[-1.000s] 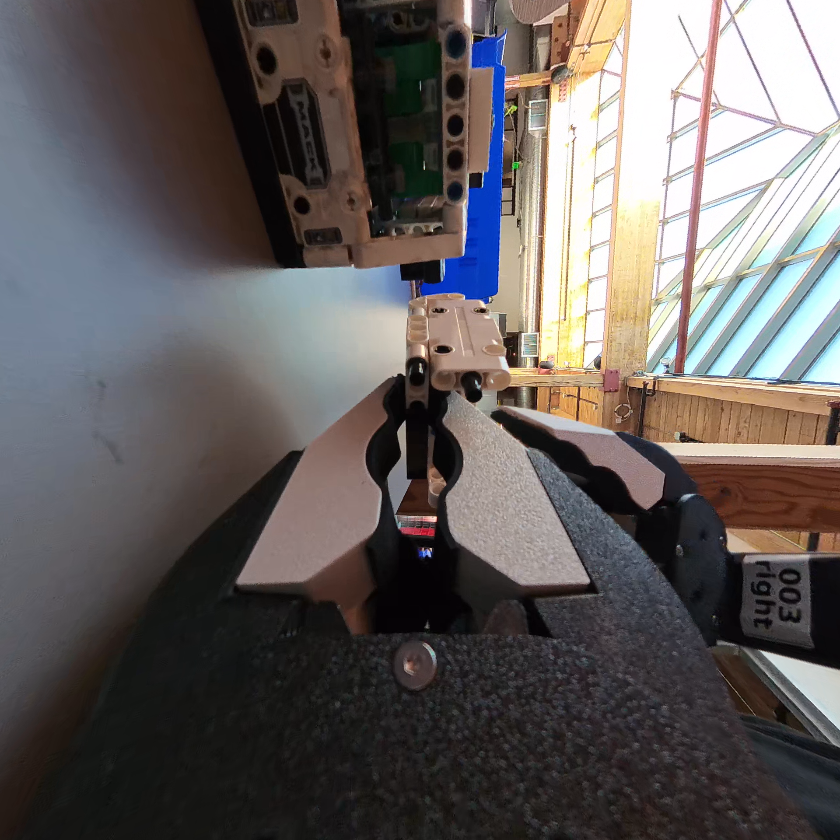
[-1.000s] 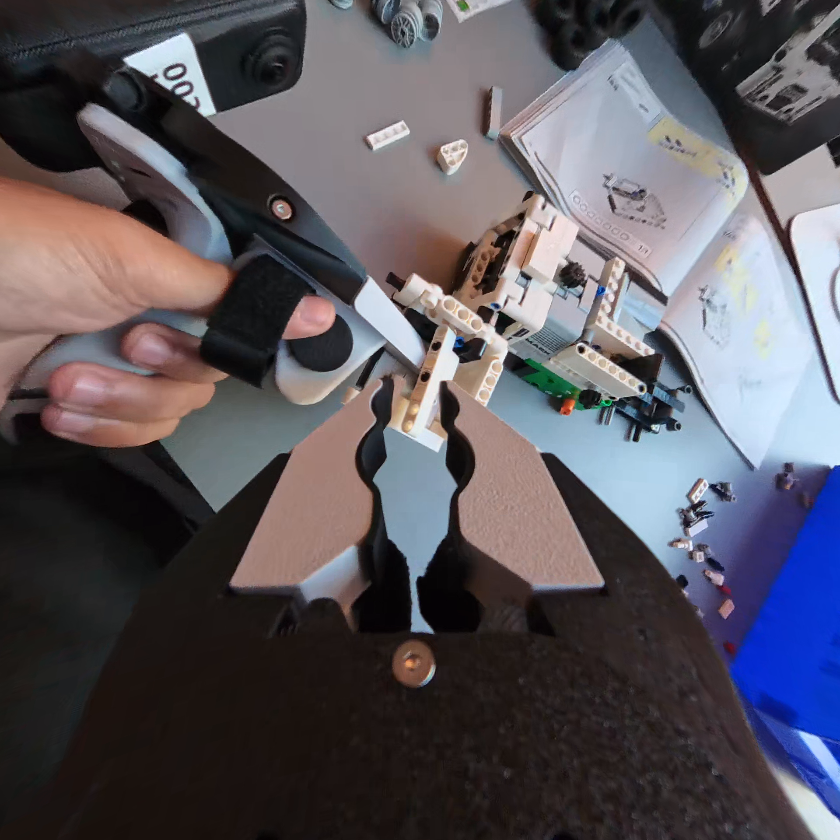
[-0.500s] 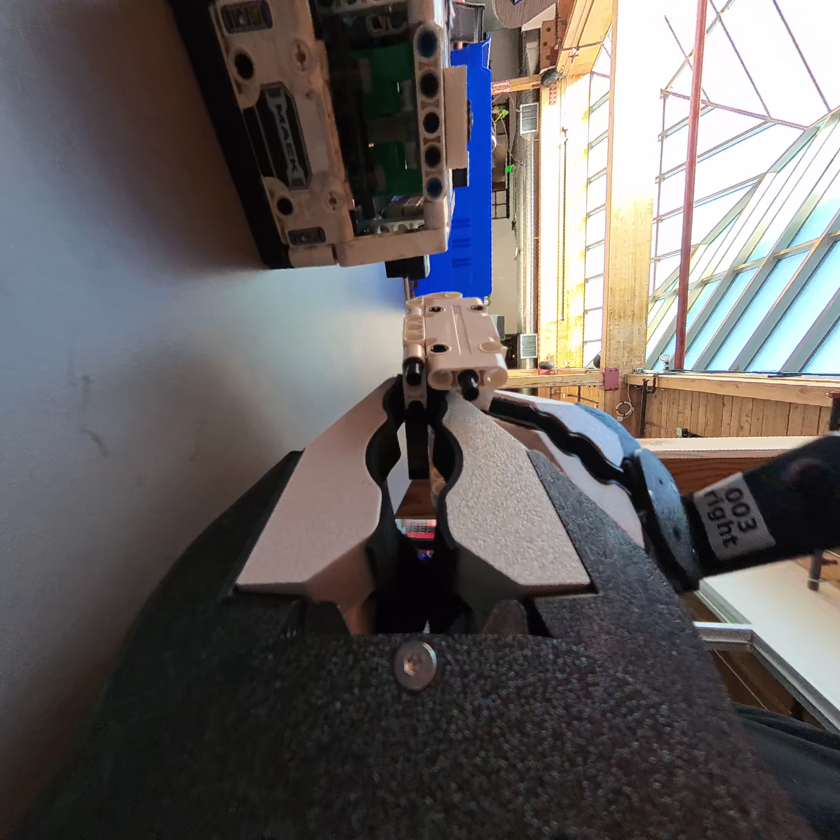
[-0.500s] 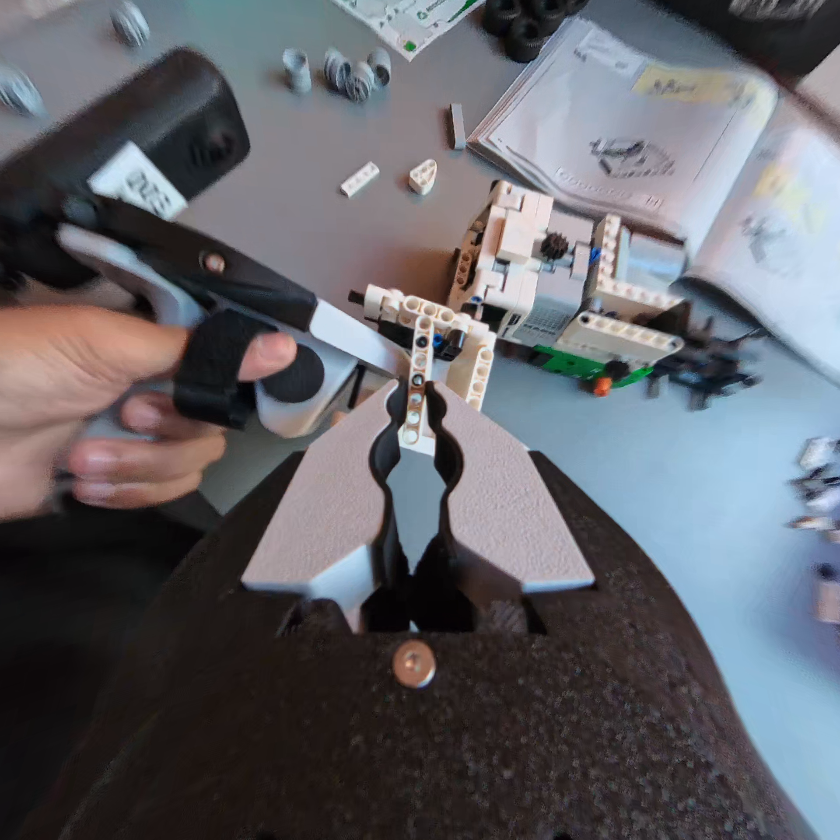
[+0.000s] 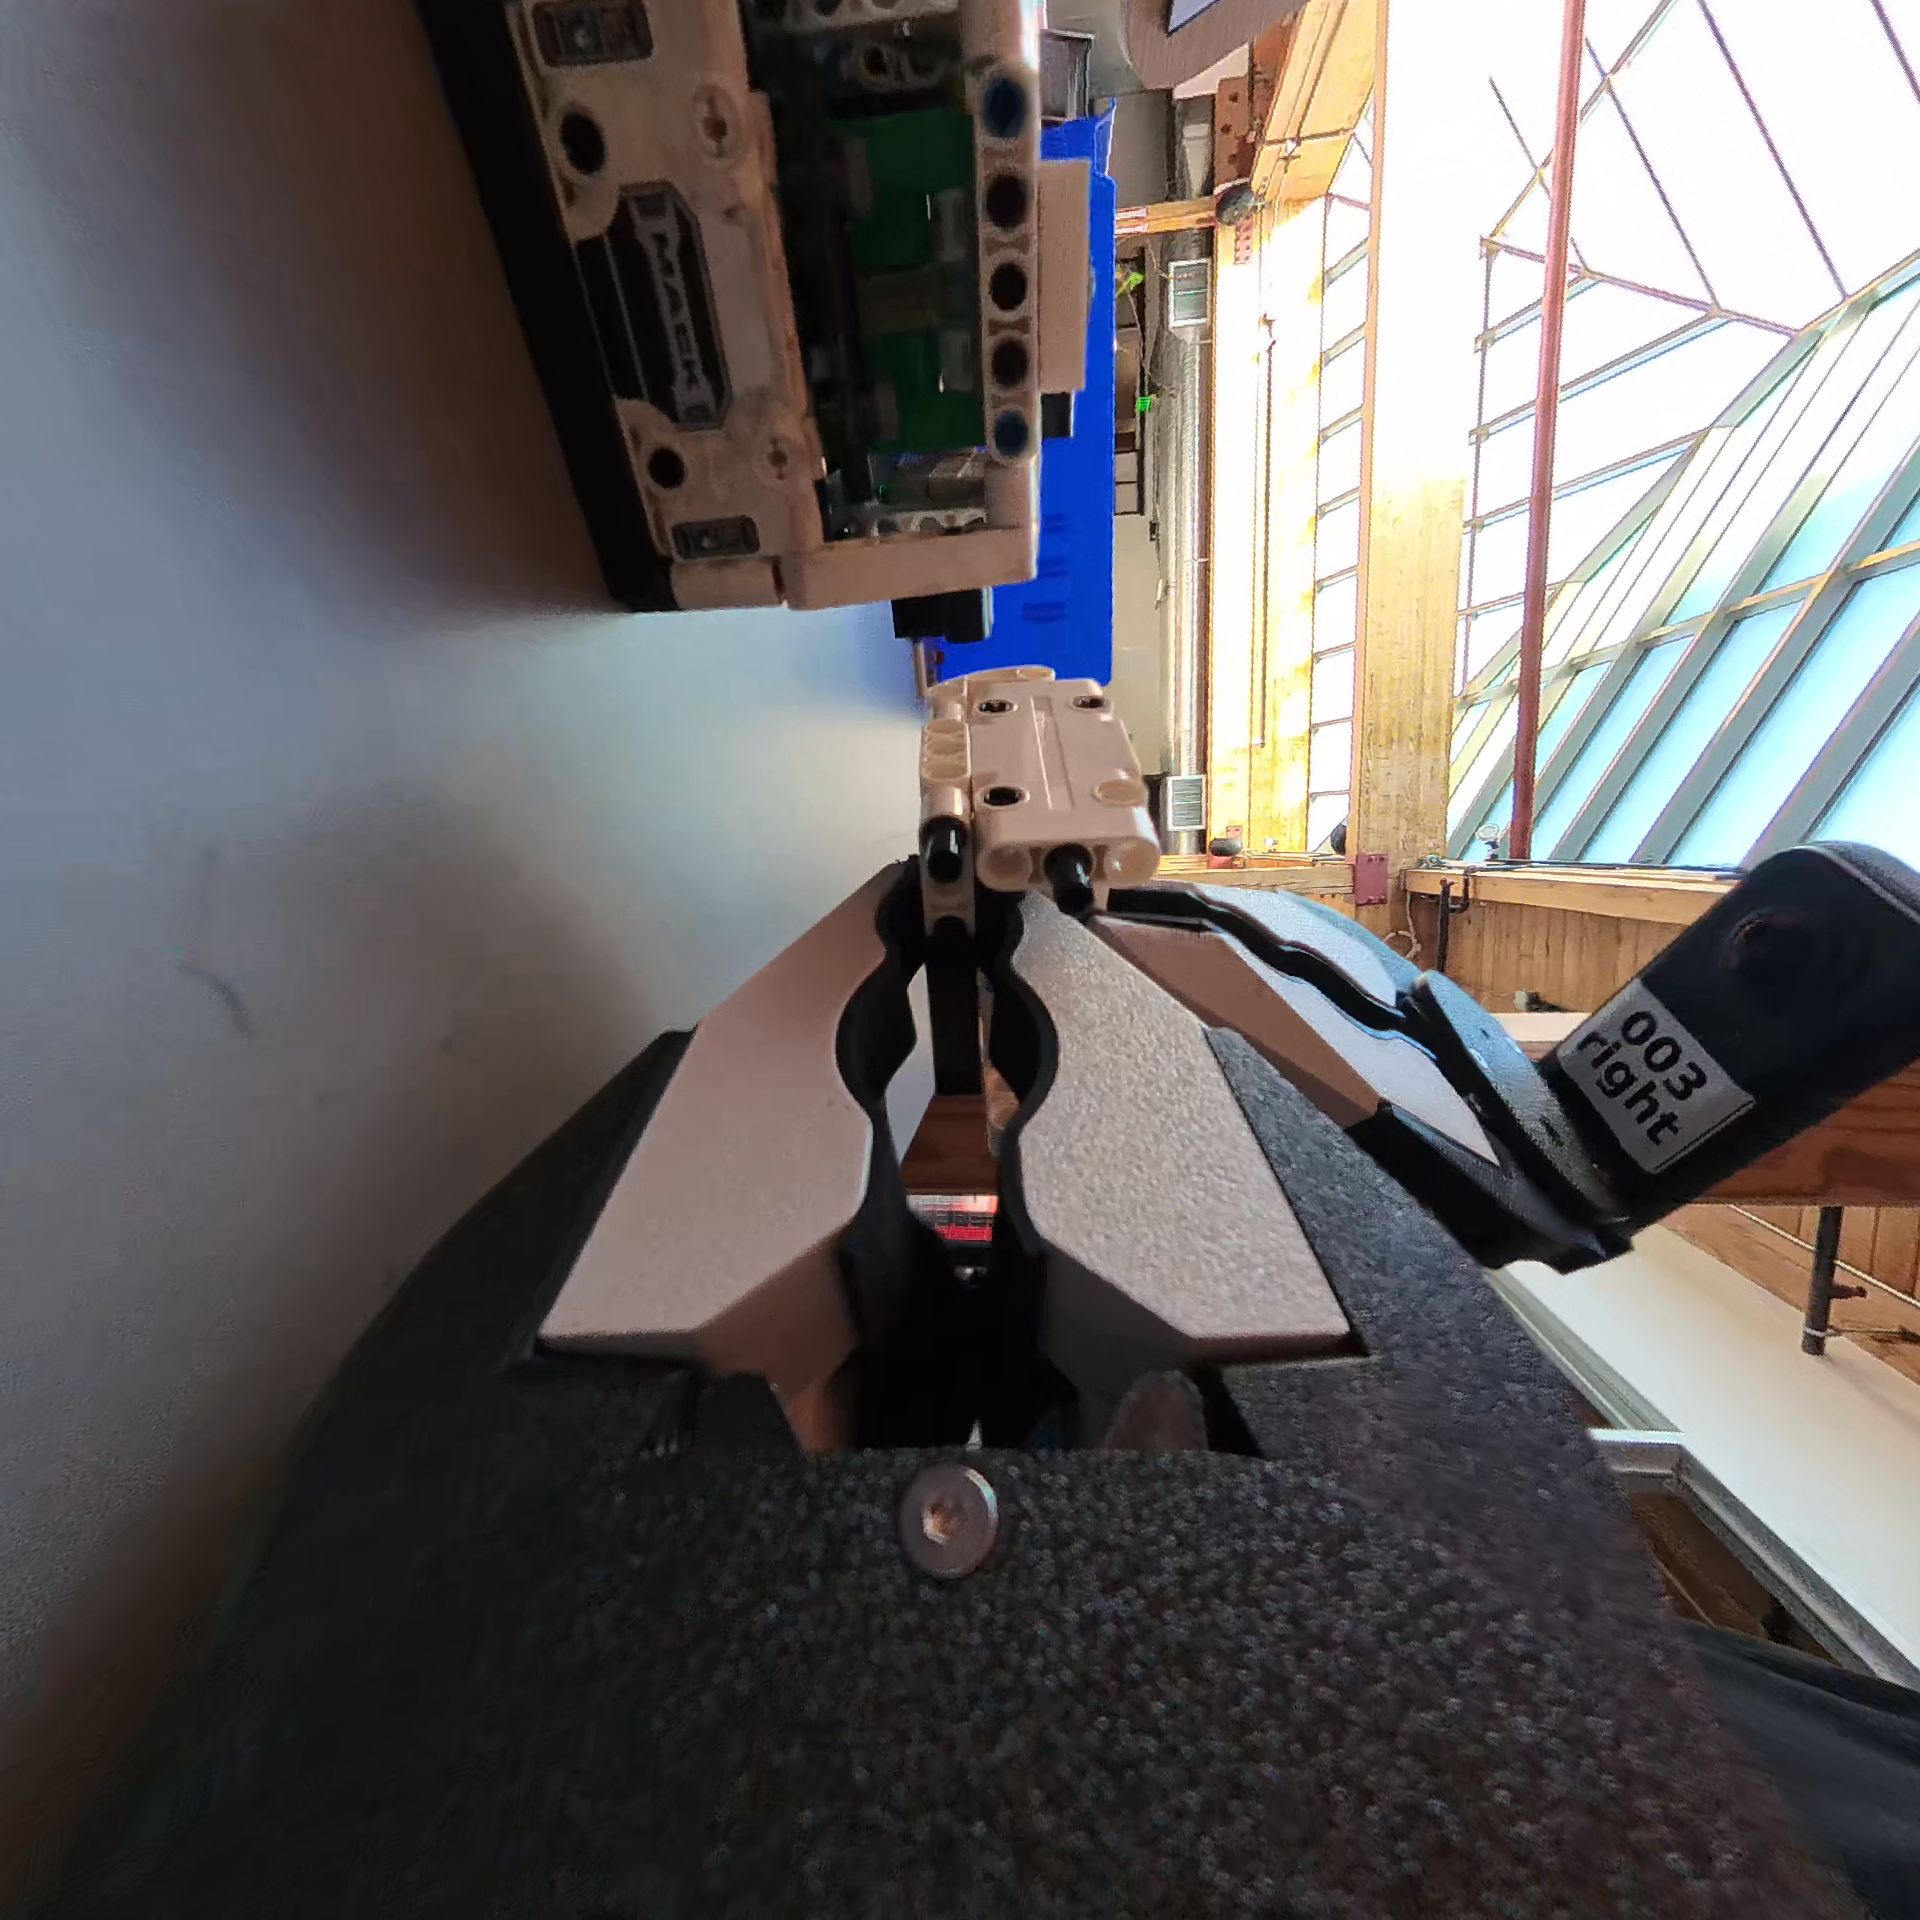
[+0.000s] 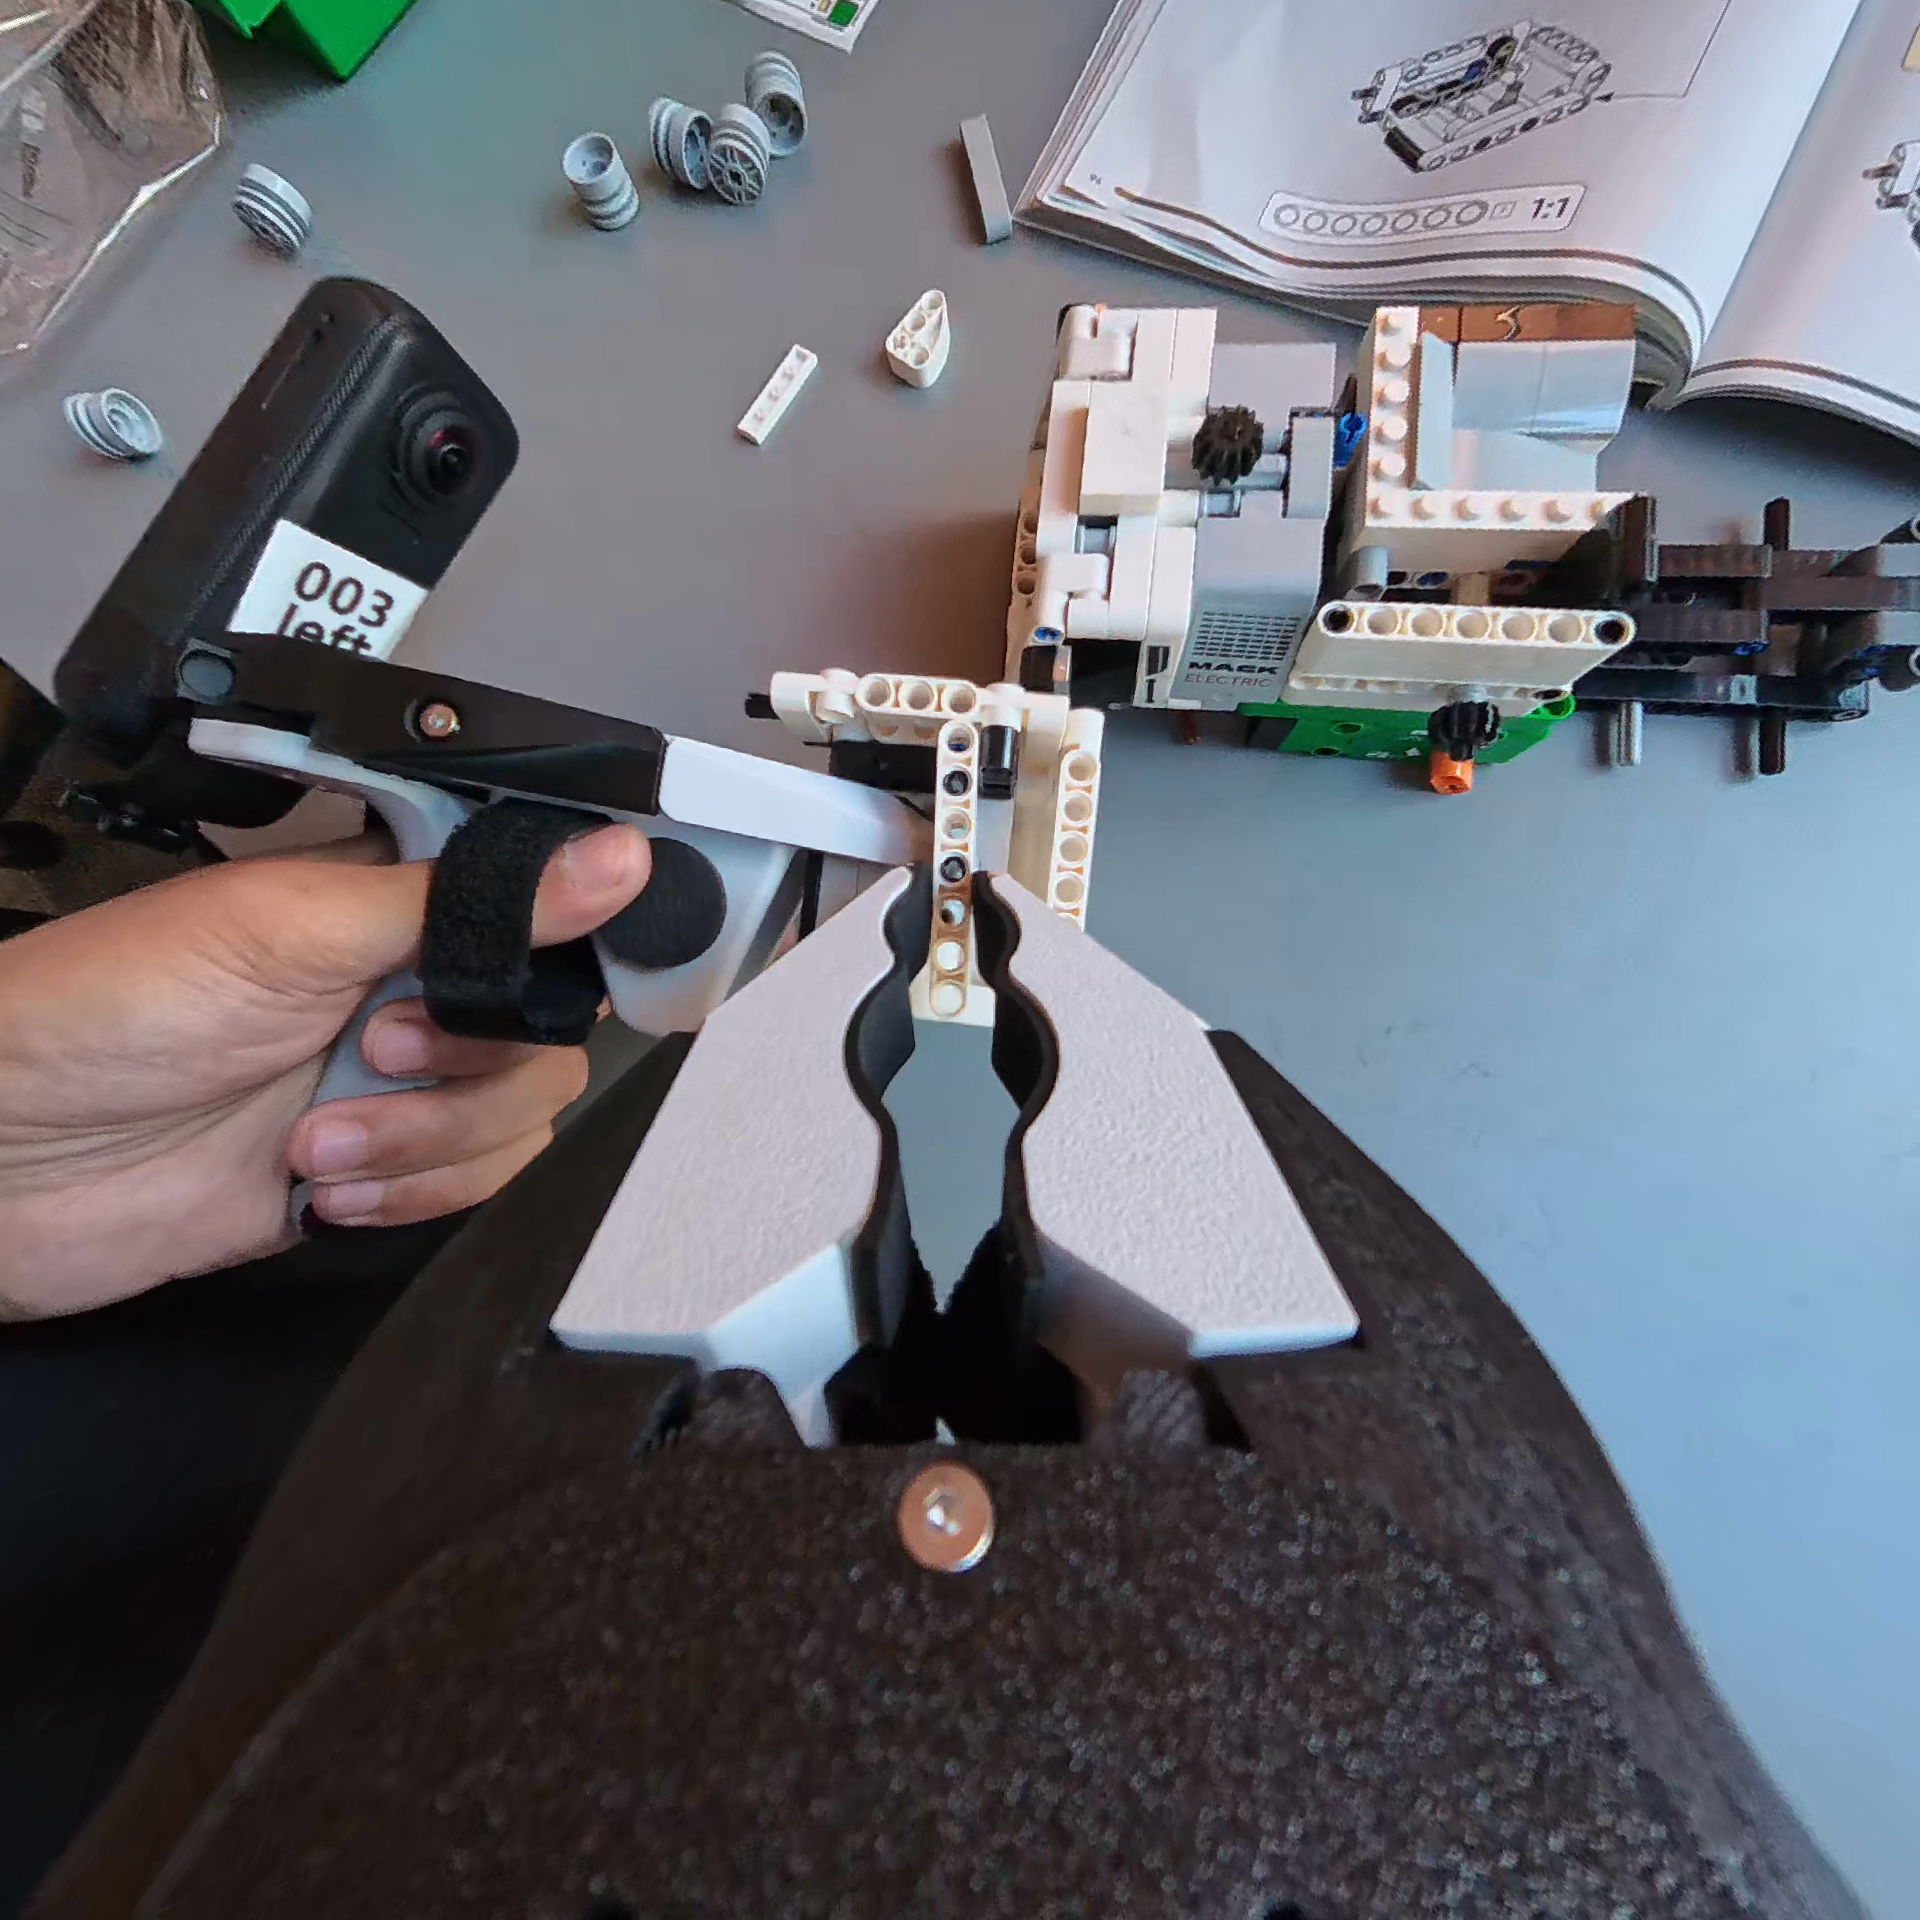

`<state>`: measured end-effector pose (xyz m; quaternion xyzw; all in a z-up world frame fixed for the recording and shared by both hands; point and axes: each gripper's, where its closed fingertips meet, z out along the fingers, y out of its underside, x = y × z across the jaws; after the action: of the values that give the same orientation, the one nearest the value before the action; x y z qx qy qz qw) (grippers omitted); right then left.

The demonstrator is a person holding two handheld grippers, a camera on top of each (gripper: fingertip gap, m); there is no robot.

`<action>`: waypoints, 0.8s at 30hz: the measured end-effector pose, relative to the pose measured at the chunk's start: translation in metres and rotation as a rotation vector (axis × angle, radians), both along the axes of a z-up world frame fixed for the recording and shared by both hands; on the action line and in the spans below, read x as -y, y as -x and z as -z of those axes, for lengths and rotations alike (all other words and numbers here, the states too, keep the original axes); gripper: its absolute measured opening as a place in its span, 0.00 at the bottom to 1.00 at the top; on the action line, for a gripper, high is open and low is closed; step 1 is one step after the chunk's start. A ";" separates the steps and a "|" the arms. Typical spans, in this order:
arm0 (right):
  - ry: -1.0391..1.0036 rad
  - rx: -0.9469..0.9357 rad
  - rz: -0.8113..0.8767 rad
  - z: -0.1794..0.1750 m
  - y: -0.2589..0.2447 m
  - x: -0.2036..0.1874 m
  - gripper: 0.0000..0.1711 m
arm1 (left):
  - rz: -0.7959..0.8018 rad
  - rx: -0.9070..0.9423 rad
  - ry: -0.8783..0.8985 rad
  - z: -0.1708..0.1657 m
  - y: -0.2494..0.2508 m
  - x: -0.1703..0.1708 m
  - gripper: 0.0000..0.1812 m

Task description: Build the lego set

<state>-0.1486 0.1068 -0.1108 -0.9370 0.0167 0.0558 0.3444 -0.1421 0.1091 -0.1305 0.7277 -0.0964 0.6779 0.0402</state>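
Both grippers clamped one small white subassembly (image 6: 966,790) above the grey table (image 6: 1455,1039): the right gripper (image 6: 951,904) pinched its hanging beam, the left gripper (image 5: 951,914) its black piece, left of the truck model (image 6: 1299,551).

Left wrist view: rolled a quarter turn, table (image 5: 312,831) standing as a wall at left; faces level across the tabletop toward windows (image 5: 1662,416); set close behind own left gripper (image 5: 954,914).
Right wrist view: looks steeply down on the table (image 6: 1455,1039) from above; set close behind own right gripper (image 6: 951,914); instruction booklet (image 6: 1403,156) at the far edge.
Shared, near: small white subassembly (image 5: 1039,769) (image 6: 966,748) at both sets of fingertips, seen end-on and from above.
Shared, far: truck model (image 5: 810,312) (image 6: 1299,540), near in both.
Cross-sighting: right gripper (image 5: 1122,909) enters from lower right; left gripper (image 6: 883,831) and its camera (image 6: 312,488) enter from left.
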 end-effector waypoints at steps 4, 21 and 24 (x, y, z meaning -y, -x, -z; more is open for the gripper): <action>0.005 0.007 -0.003 0.001 -0.001 -0.001 0.04 | 0.003 0.011 0.051 0.000 0.000 0.000 0.03; 0.021 0.048 -0.009 0.003 -0.002 -0.003 0.06 | 0.007 0.014 0.104 0.002 -0.001 0.002 0.04; 0.005 0.042 -0.016 -0.001 0.000 -0.004 0.06 | 0.007 0.018 0.109 0.002 -0.001 0.002 0.04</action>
<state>-0.1486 0.1105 -0.1102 -0.9390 0.0022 0.0388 0.3418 -0.1415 0.1071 -0.1321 0.7182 -0.0622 0.6883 0.0811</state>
